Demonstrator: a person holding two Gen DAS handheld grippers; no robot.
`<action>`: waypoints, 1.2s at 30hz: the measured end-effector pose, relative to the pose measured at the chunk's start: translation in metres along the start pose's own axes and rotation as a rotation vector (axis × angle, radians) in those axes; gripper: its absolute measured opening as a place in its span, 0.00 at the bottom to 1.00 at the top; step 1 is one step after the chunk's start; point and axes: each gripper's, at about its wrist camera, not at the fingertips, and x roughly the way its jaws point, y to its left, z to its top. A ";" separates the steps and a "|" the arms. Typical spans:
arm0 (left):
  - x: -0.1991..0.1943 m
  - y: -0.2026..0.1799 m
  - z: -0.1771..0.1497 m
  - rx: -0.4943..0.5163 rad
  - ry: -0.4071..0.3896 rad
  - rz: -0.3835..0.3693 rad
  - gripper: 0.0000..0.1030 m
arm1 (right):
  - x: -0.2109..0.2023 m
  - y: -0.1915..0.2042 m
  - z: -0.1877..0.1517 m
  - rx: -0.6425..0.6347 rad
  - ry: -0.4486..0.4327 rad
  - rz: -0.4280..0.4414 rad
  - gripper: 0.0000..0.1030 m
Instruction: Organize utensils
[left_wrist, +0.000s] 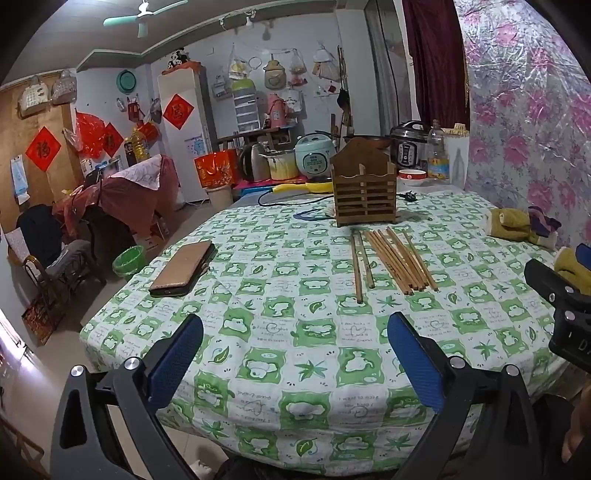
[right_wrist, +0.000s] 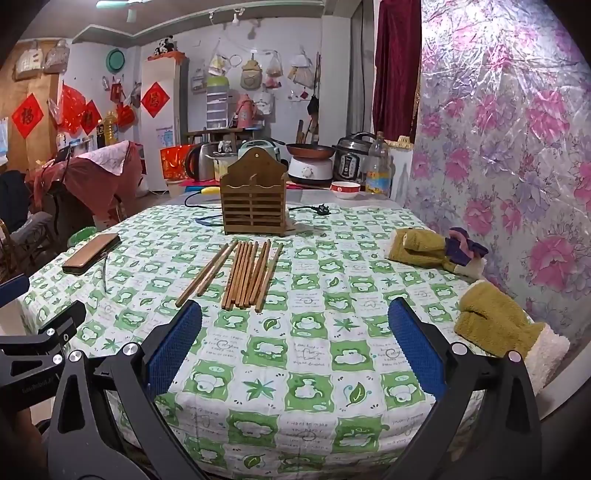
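Several wooden chopsticks lie side by side on the green-and-white checked tablecloth, two of them a little apart to the left. They also show in the right wrist view. A slatted wooden utensil holder stands upright just behind them, also in the right wrist view. My left gripper is open and empty, over the near table edge, well short of the chopsticks. My right gripper is open and empty, just short of the chopsticks' near ends.
A phone in a case lies at the table's left. Yellow-green mittens and another lie at the right by the floral wall. A black plug and cable, a bowl and cookers stand behind the holder.
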 end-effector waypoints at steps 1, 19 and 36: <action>0.000 0.000 0.000 -0.002 0.001 0.000 0.95 | 0.000 0.001 0.000 0.000 0.000 -0.001 0.94; -0.001 0.002 0.000 0.001 -0.002 -0.001 0.95 | -0.002 -0.001 -0.003 0.009 0.000 0.005 0.94; -0.001 0.001 0.000 0.002 -0.003 0.002 0.95 | -0.004 -0.001 -0.002 0.009 0.003 0.008 0.94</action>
